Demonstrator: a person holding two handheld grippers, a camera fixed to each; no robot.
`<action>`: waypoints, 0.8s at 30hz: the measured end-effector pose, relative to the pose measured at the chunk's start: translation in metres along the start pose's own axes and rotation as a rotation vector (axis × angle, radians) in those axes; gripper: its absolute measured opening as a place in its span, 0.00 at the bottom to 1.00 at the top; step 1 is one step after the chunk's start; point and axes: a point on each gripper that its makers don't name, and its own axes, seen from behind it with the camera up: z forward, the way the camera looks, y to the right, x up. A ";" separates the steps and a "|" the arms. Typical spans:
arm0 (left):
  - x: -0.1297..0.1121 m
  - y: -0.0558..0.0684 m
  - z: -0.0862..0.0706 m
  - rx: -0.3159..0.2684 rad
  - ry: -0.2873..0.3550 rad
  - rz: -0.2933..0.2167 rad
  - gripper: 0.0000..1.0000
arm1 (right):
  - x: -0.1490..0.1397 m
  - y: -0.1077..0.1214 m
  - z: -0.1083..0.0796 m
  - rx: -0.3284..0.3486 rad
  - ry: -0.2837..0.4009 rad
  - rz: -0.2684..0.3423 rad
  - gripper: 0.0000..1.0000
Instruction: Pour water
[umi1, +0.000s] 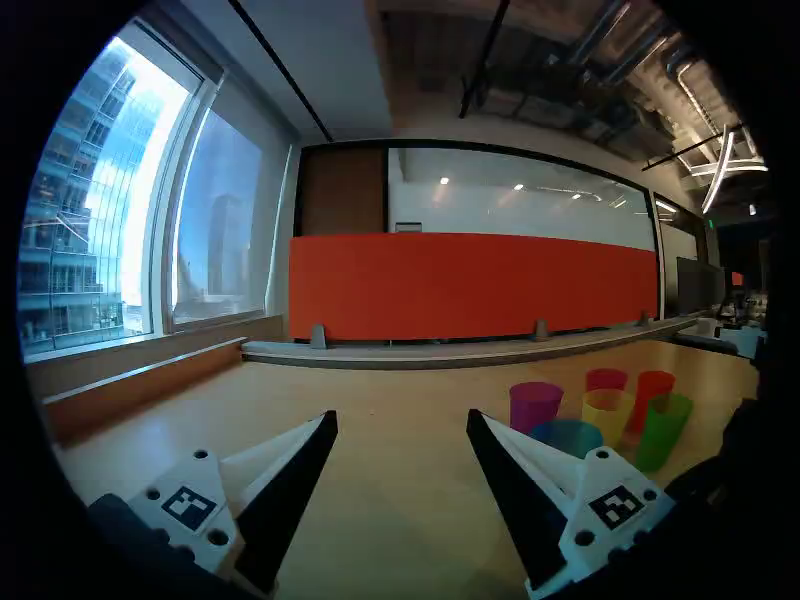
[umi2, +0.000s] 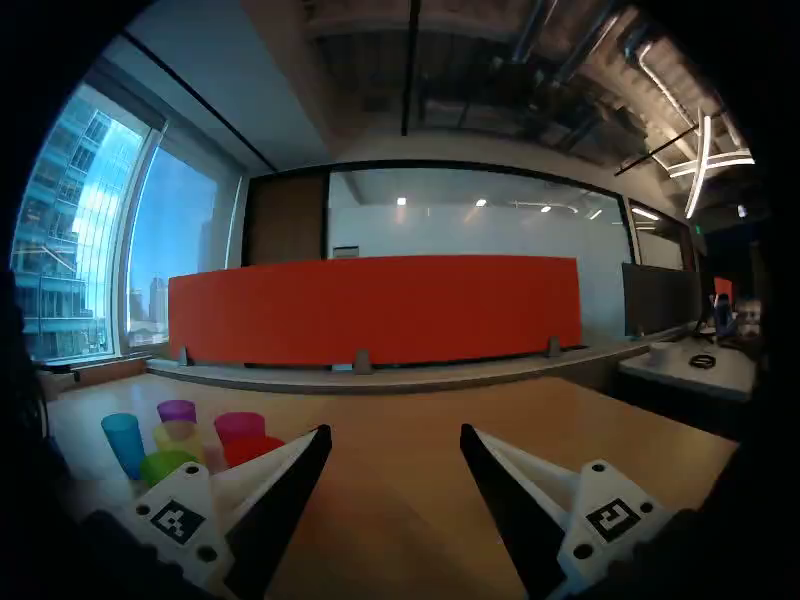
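Cups (umi1: 607, 412) stand clustered on the tabletop (umi1: 400, 500), to the right of our left claw (umi1: 401, 415) and to the left of our right claw (umi2: 395, 430). Both claws gape empty, apart from them. We judge the cups to be light, thin plastic, slippery and easily tipped, so we should grip mid-wall, gently. We cannot tell which holds water; some hide behind others.

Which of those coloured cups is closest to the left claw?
The translucent blue plastic cup: it stands foremost in the cluster, partly hidden behind the left claw's finger, while the rest stand behind it.
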 end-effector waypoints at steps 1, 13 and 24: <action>0.000 0.000 0.000 0.000 0.000 0.000 0.96 | -0.001 0.001 0.000 -0.001 -0.002 0.000 1.00; 0.000 0.000 0.000 0.000 0.000 0.000 0.96 | -0.006 0.005 0.000 -0.006 -0.019 -0.015 1.00; 0.000 0.000 0.000 0.000 0.000 0.000 0.96 | -0.008 0.000 0.000 -0.002 -0.023 -0.039 1.00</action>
